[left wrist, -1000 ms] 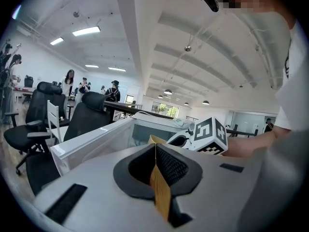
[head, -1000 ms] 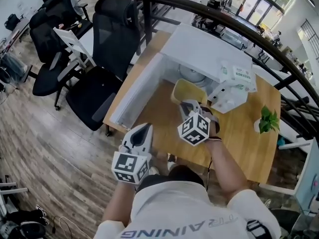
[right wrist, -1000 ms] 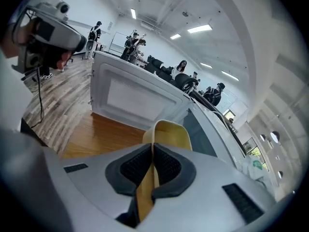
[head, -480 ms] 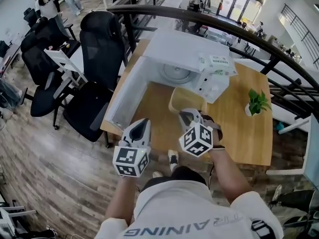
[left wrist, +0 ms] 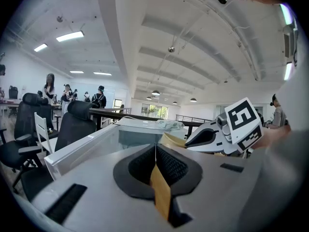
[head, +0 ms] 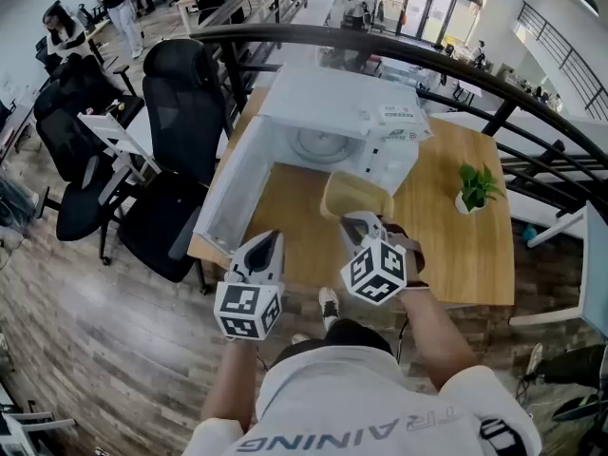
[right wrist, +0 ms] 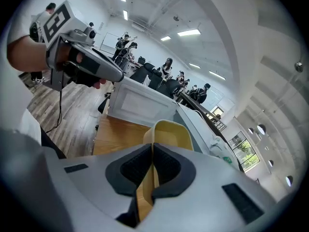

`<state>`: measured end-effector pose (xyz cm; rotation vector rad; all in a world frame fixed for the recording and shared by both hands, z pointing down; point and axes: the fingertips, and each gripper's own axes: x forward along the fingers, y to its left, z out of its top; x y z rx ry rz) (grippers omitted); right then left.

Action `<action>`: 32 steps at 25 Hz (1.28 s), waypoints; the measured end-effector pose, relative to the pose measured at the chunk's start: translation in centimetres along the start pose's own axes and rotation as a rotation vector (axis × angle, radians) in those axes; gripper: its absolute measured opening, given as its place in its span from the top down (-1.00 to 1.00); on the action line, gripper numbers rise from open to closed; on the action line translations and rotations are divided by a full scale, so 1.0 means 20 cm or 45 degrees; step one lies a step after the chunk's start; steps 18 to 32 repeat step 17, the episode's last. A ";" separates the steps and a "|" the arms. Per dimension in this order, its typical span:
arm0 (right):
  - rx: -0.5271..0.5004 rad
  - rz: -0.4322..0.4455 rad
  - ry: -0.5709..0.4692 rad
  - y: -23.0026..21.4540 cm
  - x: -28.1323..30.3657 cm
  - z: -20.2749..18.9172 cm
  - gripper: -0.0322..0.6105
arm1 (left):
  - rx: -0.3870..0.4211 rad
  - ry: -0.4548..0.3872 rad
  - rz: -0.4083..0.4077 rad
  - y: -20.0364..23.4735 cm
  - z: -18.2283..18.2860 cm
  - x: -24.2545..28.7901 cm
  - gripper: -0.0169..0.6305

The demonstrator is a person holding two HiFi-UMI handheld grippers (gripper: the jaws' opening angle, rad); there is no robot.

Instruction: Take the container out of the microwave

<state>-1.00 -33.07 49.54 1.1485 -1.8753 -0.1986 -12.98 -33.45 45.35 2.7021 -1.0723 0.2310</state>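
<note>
The white microwave [head: 342, 112] stands on the wooden table [head: 456, 245] with its door [head: 233, 183] swung open to the left. A yellow container [head: 356, 196] is just outside the cavity, over the table. My right gripper [head: 356, 219] is shut on the container's near rim; in the right gripper view the rim sits pinched between the jaws [right wrist: 153, 146] and the container [right wrist: 171, 132] extends beyond them. My left gripper [head: 268, 240] hovers to the left near the door, shut and holding nothing [left wrist: 155, 146]. The left gripper view shows the right gripper [left wrist: 212, 137] beside the container [left wrist: 170, 140].
A small potted plant [head: 475, 188] stands on the table's right side. Black office chairs [head: 185, 103] stand on the wooden floor to the left. A dark railing [head: 456, 65] curves behind the microwave. People stand far off at the upper left.
The right gripper has drawn the yellow container out of the microwave cavity toward me, over the table. The left gripper has stayed in about the same place.
</note>
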 end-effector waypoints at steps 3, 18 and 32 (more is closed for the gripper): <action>0.004 -0.001 0.002 0.02 -0.01 -0.01 0.79 | 0.001 0.001 -0.011 -0.02 -0.01 0.00 0.84; 0.019 -0.002 0.027 0.01 -0.03 -0.06 0.79 | -0.007 0.004 -0.031 -0.06 -0.02 -0.01 0.84; 0.019 -0.002 0.027 0.01 -0.03 -0.06 0.79 | -0.007 0.004 -0.031 -0.06 -0.02 -0.01 0.84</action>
